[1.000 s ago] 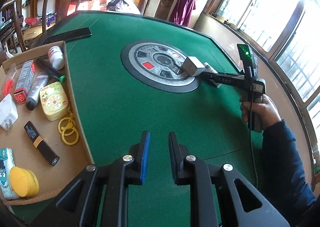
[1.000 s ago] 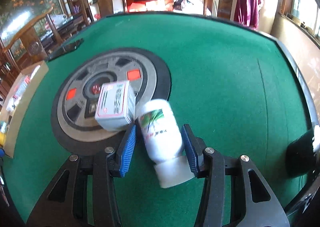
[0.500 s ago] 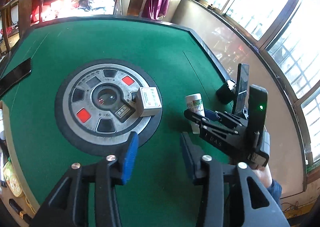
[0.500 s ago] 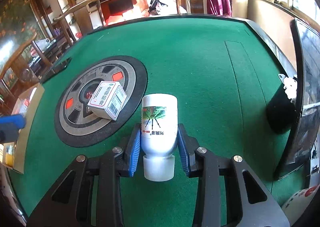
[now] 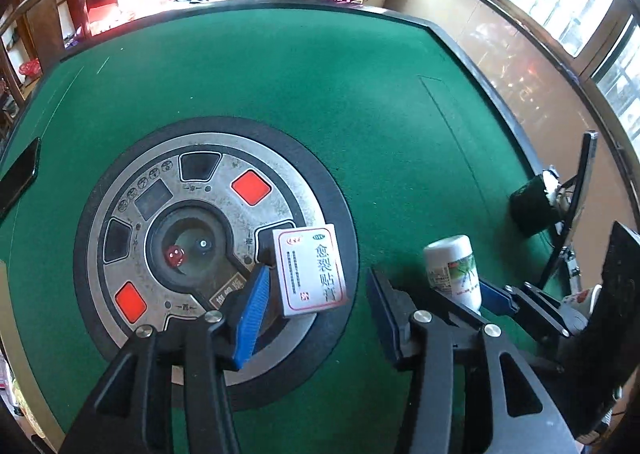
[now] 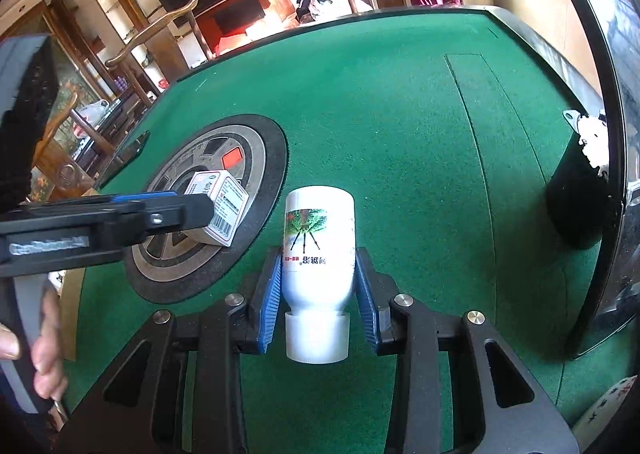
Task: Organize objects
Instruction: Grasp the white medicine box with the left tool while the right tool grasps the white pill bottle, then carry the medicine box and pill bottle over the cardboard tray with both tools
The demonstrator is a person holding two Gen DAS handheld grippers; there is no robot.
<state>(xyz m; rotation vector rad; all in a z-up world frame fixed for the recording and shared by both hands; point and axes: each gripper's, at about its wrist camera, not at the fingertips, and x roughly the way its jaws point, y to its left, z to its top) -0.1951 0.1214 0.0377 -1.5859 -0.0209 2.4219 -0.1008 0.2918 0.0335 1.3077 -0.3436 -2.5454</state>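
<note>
Between right tongs [image 6: 316, 294] — white bottle [image 6: 318, 250], cap pointing rearward.

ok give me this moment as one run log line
left gripper: open, straddling white cardboard medicine box on round grey table hub | right gripper: shut on white plastic bottle, cap toward camera | green felt table

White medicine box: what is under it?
The white medicine box rests on the round metal centre panel, overhanging its black rim. The surface directly beneath the box is covered.
</note>
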